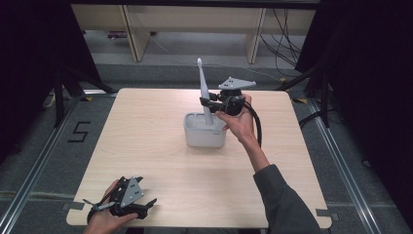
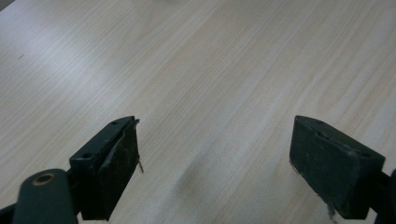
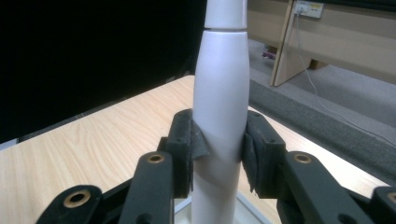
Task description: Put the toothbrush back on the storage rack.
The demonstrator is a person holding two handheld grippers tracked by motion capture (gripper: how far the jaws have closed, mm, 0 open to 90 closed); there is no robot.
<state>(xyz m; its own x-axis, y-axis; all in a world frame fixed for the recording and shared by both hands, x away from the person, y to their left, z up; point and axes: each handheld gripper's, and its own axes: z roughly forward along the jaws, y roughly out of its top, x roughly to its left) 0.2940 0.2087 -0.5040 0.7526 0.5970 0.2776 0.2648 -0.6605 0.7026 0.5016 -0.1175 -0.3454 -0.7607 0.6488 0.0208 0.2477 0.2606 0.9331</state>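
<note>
A white electric toothbrush [image 1: 203, 87] stands nearly upright with its lower end inside a white rectangular holder [image 1: 204, 136] at the middle of the wooden table. My right gripper [image 1: 208, 103] is shut on the toothbrush handle [image 3: 219, 116] just above the holder; both pads press its sides in the right gripper view. My left gripper [image 1: 146, 208] rests near the table's front left corner, held in a hand. Its jaws stand wide apart over bare wood in the left gripper view [image 2: 215, 158], with nothing between them.
The light wooden table [image 1: 146, 146] stands on grey floor with metal rails along both sides. Wooden furniture legs [image 1: 134, 34] and cables lie beyond the far edge. A black cable [image 1: 256, 126] trails from the right gripper along the forearm.
</note>
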